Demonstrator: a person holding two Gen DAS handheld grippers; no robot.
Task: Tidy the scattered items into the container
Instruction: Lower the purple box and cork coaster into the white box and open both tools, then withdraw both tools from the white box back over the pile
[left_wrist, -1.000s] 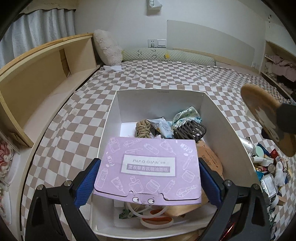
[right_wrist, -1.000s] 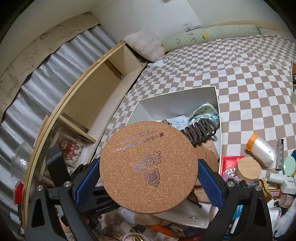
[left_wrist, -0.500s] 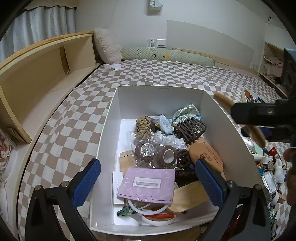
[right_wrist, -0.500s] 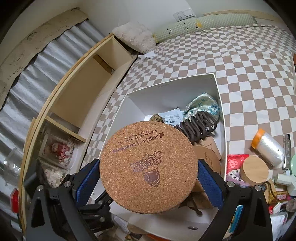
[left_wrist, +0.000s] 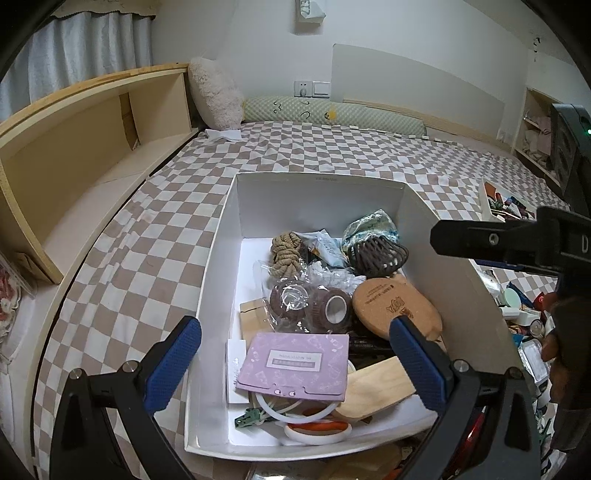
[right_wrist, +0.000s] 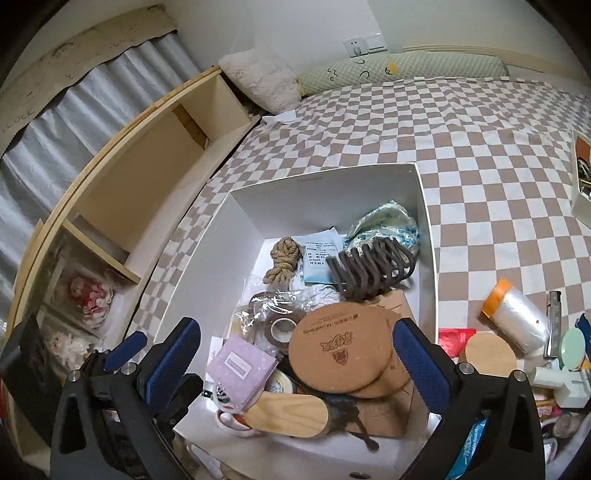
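The white box (left_wrist: 436, 258) sits on the checkered bed, and I see the cork coaster (right_wrist: 341, 349) lying flat inside it, just this side of the dark claw hair clip (right_wrist: 371, 271). My right gripper (right_wrist: 295, 363) hangs over the box, jaws opening, nothing pressed between the pads. The lilac card packet (left_wrist: 295, 363) lies near the box's front wall. My left gripper (left_wrist: 295, 363) hovers above it, jaws wide, gripping nothing.
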